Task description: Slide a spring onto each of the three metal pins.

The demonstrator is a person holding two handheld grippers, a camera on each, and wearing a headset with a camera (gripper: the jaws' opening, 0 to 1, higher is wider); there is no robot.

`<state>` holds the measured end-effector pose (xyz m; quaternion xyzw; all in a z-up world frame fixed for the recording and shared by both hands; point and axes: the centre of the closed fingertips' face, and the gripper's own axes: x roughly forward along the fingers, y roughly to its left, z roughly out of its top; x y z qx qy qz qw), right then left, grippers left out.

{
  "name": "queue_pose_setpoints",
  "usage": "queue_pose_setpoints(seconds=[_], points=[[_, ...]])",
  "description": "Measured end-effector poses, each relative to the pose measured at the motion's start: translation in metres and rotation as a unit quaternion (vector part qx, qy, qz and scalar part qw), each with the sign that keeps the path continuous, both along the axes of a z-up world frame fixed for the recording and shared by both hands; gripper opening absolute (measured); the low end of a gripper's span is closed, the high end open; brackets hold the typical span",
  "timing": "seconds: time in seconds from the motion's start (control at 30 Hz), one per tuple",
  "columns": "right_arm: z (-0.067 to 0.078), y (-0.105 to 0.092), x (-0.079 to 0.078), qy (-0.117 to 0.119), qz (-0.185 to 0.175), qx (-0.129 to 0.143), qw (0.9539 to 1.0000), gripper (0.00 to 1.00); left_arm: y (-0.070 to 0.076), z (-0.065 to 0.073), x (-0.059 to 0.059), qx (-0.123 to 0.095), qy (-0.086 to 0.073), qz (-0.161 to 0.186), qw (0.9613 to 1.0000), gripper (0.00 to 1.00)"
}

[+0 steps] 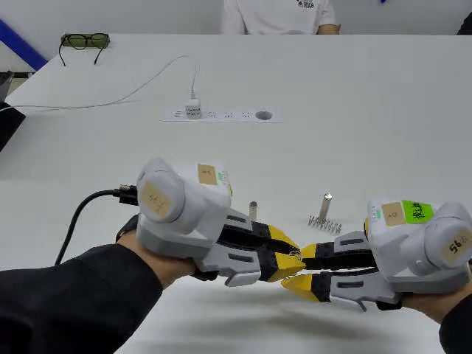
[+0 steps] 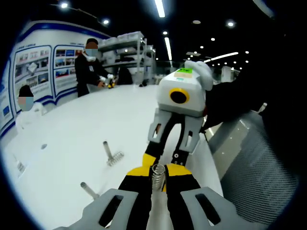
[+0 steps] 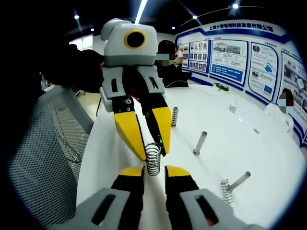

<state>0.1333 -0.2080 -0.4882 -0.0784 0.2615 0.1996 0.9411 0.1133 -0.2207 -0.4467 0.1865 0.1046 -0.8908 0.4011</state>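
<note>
Spring (image 3: 152, 160) sits where your two grippers meet tip to tip above the white table (image 1: 369, 88). Your left gripper (image 2: 159, 176) pinches it in narrow jaws. Your right gripper (image 3: 154, 171) has its tips close around the spring's end; you cannot tell whether they grip it.

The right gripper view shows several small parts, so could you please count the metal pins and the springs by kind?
Metal pins: 3
Springs: 3
Total: 6
</note>
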Motion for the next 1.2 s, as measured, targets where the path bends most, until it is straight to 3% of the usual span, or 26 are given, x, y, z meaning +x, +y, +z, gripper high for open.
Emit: queue_pose_setpoints(seconds=[0.2, 0.53, 0.8, 1.2], points=[[0.003, -0.006, 0.000, -0.003, -0.016, 0.008, 0.9998, 0.24, -0.001, 0.003, 0.014, -0.001, 0.000, 0.019, 0.9998, 0.09], [0.009, -0.017, -0.001, -0.013, -0.040, 0.019, 0.9990, 0.33, -0.011, 0.011, 0.039, -0.008, 0.014, 0.066, 0.9977, 0.09], [0.011, -0.028, -0.002, -0.016, -0.064, 0.027, 0.9975, 0.43, -0.023, 0.020, 0.063, -0.020, 0.023, 0.111, 0.9934, 0.09], [0.012, -0.038, -0.005, -0.018, -0.083, 0.030, 0.9959, 0.47, -0.040, 0.026, 0.090, -0.023, 0.016, 0.162, 0.9864, 0.09]])
